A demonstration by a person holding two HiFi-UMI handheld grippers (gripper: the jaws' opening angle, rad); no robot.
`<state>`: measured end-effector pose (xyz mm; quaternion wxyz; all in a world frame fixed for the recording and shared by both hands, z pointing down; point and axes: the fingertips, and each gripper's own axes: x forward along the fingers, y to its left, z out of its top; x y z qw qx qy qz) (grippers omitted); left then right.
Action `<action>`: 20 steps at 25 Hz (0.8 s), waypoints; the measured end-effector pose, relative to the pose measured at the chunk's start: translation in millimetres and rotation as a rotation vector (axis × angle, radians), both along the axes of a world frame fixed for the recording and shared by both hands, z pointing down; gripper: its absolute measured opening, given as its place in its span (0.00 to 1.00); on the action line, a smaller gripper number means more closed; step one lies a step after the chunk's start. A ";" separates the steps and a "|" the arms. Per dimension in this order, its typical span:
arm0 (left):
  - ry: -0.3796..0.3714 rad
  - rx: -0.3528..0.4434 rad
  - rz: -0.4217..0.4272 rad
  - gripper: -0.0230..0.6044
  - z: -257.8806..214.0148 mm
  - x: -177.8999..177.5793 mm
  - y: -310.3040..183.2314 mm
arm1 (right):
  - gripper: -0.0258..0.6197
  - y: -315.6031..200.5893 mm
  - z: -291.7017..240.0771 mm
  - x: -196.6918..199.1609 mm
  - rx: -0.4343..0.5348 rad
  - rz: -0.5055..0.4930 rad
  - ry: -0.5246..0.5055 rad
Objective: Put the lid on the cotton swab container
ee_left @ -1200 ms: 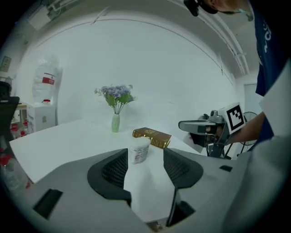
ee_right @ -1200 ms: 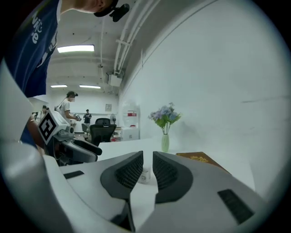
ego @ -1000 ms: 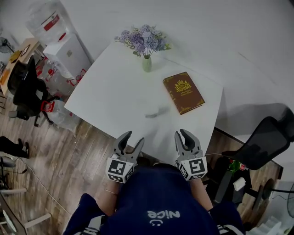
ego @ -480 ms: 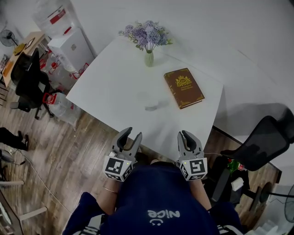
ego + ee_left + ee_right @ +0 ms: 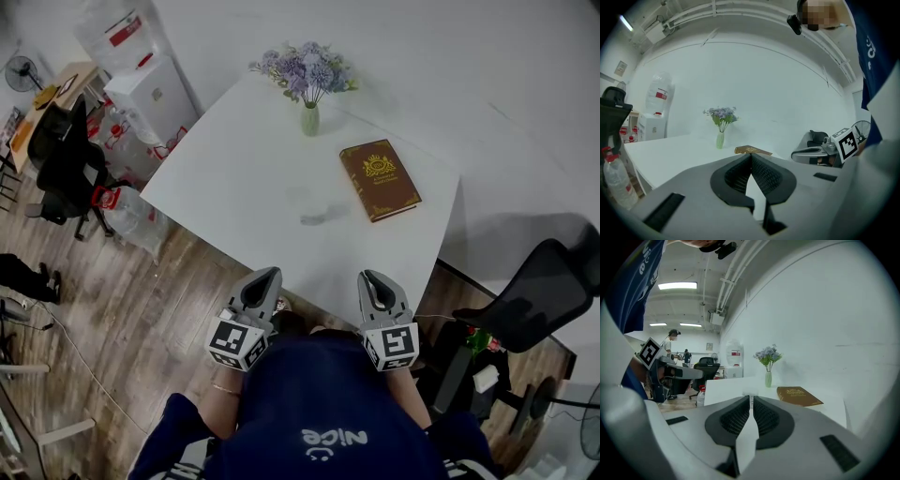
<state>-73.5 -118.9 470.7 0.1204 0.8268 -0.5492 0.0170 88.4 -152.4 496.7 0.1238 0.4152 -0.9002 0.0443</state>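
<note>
Cotton swab container (image 5: 300,200), clear and faint, stands mid-desk (image 5: 234,178) near a brown book (image 5: 380,179) and a flower vase (image 5: 309,118), above a wooden floor (image 5: 141,309). Left tongs (image 5: 264,277) and right tongs (image 5: 371,280) hover closed and empty at the desk's near edge.

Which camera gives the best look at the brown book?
The head view: the book lies fully visible from above. The right gripper view shows the book low and slanted; the left gripper view shows only a sliver.

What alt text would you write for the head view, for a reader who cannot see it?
The left gripper and right gripper, both shut and empty, hover before a white table holding a brown book, a vase of purple flowers and a small, faint clear object.
</note>
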 end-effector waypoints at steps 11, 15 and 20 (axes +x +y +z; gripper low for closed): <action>-0.015 -0.001 0.040 0.07 0.5 1.3 -3.2 | 0.13 -1.6 -0.8 -11.2 -0.002 -0.028 0.011; -0.048 0.002 0.047 0.07 1.4 -1.9 -10.2 | 0.13 -1.7 0.2 -13.9 -0.001 -0.039 0.015; -0.033 0.003 0.034 0.07 0.7 -5.5 -11.2 | 0.13 -6.7 -2.5 -12.0 0.012 -0.017 0.025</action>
